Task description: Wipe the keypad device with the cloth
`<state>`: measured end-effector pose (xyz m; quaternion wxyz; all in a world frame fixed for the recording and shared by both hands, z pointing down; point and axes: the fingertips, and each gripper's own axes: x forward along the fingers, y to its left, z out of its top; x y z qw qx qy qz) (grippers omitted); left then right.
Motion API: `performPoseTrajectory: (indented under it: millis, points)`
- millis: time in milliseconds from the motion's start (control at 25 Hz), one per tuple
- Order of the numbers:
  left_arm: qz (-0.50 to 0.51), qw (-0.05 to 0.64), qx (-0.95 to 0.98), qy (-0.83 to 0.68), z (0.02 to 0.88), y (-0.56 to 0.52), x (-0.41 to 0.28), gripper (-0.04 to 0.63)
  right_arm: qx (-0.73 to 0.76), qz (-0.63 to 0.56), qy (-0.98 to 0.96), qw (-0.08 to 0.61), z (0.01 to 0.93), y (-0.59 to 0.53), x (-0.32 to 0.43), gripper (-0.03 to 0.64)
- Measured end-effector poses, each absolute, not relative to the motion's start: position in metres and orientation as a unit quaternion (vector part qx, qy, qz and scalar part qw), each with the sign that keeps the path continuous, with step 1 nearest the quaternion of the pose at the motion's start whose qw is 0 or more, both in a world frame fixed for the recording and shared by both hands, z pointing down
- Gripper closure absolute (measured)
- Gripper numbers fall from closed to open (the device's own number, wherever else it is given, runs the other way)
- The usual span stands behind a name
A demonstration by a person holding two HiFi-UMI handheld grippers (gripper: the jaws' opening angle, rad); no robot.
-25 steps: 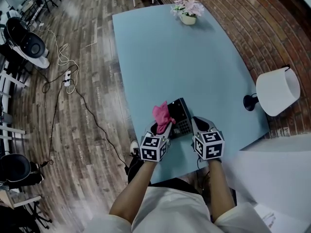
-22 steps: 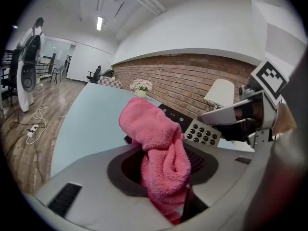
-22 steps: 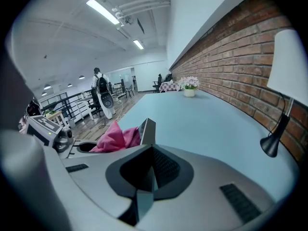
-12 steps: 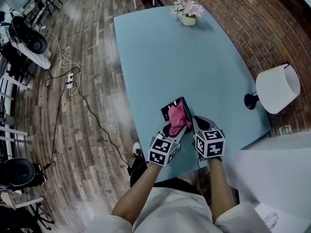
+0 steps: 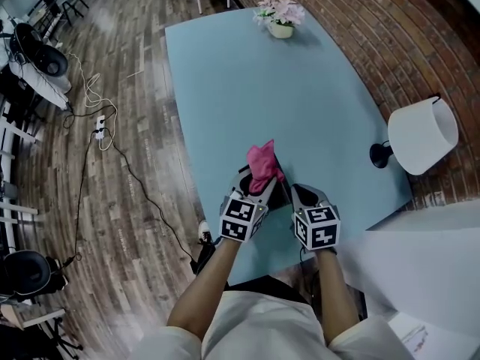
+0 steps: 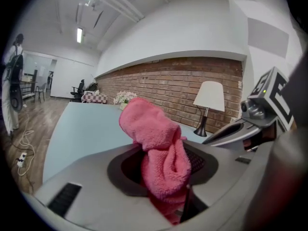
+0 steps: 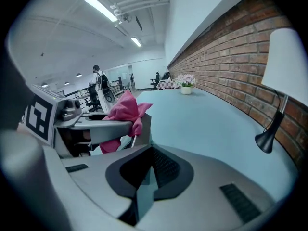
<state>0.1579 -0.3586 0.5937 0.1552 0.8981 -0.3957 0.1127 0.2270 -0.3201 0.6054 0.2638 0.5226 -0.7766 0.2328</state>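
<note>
1. Down at lower centre of the head view: left gripper [image 5: 259, 184] pressed together on the pink cloth [image 5: 262, 162], with a thick wad pinched between the pads and the loose end standing up above the jaws.
2. Bunched like that for a reason, probably: makes a soft padded tip to rub with and spares the keys from bare plastic jaws.
3. Just to the right of it: right gripper [image 5: 296, 192], closed on the near edge of the keypad device [image 5: 280, 195], judging by the right gripper view. Shows a thin grey slab running straight in between the pads, and no cloth there.
4. Reads as a bracing hold: pins the device against sliding over the smooth blue table [image 5: 300, 88] under wiping pressure.
5. Keypad device close to the table's lower edge, right in front of the body, handy for both grippers. Mostly hidden under cloth and jaws, only a dark sliver showing between the two.
6. Cloth resting on the keys or just above them? Cannot tell from any view.
7. White lamp [image 5: 422, 135] at right, flower pot [image 5: 278, 15] at the top of the frame, both well apart from the action and no bother to either gripper.
8. Looks like wiping under way, with one gripper steadying and the other rubbing.
</note>
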Motion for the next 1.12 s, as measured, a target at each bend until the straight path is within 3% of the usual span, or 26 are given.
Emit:
performPoseTrajectory:
  millis: [560,1120]
  points:
    - [0.125,0.194,0.871,-0.434,0.632,-0.381,0.111,0.387,0.528,0.224,-0.773,0.27,0.608,-0.322,0.233,0.594]
    - [0.15,0.214,0.865,-0.429,0.665,-0.33,0.096,0.387,0.534,0.228,-0.772,0.257,0.608,-0.322,0.234,0.595]
